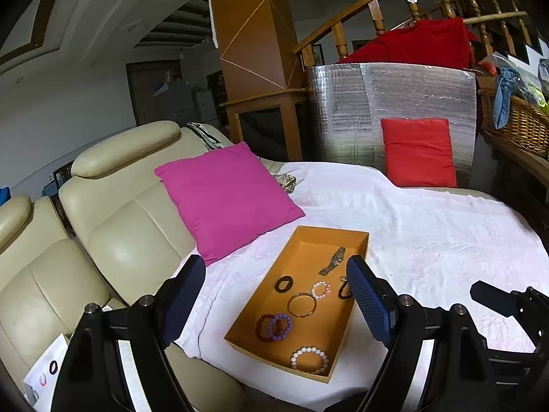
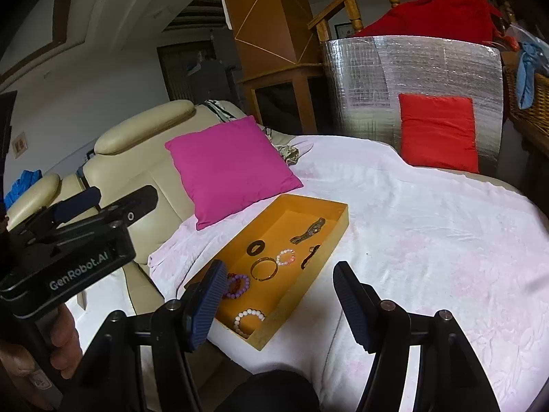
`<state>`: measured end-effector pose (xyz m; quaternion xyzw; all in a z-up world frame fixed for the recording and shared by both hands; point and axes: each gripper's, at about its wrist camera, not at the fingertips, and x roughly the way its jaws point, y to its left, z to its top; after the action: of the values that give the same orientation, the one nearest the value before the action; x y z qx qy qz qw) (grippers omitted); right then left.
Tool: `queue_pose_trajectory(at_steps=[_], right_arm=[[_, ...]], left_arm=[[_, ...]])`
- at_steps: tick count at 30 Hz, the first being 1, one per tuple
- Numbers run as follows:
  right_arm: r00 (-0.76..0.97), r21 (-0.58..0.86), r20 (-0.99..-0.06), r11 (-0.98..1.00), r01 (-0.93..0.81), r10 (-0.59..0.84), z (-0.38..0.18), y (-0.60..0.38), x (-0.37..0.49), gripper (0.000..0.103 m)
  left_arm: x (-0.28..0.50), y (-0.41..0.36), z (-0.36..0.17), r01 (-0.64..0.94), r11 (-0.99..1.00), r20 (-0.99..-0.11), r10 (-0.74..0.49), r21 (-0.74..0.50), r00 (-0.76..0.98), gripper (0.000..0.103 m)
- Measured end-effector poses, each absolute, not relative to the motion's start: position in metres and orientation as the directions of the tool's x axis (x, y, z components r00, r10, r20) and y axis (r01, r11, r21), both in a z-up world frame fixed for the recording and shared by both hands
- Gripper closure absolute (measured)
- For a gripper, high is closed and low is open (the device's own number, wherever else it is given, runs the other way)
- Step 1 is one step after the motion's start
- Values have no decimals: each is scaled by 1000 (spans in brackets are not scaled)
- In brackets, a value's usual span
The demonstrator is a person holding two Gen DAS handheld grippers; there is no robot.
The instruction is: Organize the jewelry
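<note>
An orange tray (image 1: pixel 310 237) (image 2: pixel 338 218) lies on the white blanket and holds several pieces of jewelry: a white bead bracelet (image 1: pixel 309 359) (image 2: pixel 249 319), a purple bead bracelet (image 1: pixel 280 326) (image 2: pixel 237 285), a gold bangle (image 1: pixel 301 304) (image 2: pixel 263 269), a pink bead ring (image 1: pixel 320 289) (image 2: pixel 285 256), a black ring (image 1: pixel 283 283) (image 2: pixel 255 248), a metal watch (image 1: pixel 332 261) (image 2: pixel 308 230) and a dark hair tie (image 1: pixel 344 290) (image 2: pixel 310 255). My left gripper (image 1: pixel 276 297) is open and empty above the tray's near half. My right gripper (image 2: pixel 279 300) is open and empty over the tray's near right edge.
A pink cushion (image 1: pixel 226 199) (image 2: pixel 230 168) leans on the cream sofa (image 1: pixel 113 219) left of the tray. A red cushion (image 1: pixel 418 152) (image 2: pixel 439 132) rests against a silver foil panel (image 1: pixel 405 92). A white card (image 1: pixel 44 374) with small rings lies at the lower left. A wicker basket (image 1: pixel 514 123) stands at right.
</note>
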<state>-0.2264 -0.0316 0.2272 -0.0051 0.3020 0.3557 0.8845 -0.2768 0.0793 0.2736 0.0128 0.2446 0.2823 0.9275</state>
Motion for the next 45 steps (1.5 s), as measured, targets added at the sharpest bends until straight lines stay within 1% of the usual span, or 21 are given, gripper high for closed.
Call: queue_pose_trajectory(at_steps=[6,20,28,37,45], right_arm=[[559,240,-536,750,-617,632,219,-43,-228,34],[585,226,-509,754,-617,631,232,-60,-248,34],[561,224,-528,741,-633,638,228,-44,-244,34],[543,199,-586,757,-623,601,213,-18,-234,34],[541,187,-592,755,-628,597,215,-3,-236,34]], left_arm=[[-274,66,268,-511,840,-446,533,180,719,18],[-283,53,271,-491,855,-445,510,167,736,18],[-283,62,266,-500,850,-456,516,166,725,18],[-288,89,255,-535,833,-486,529,142,695,17],[-295,112,247,-575,809,-501,552,125,667,17]])
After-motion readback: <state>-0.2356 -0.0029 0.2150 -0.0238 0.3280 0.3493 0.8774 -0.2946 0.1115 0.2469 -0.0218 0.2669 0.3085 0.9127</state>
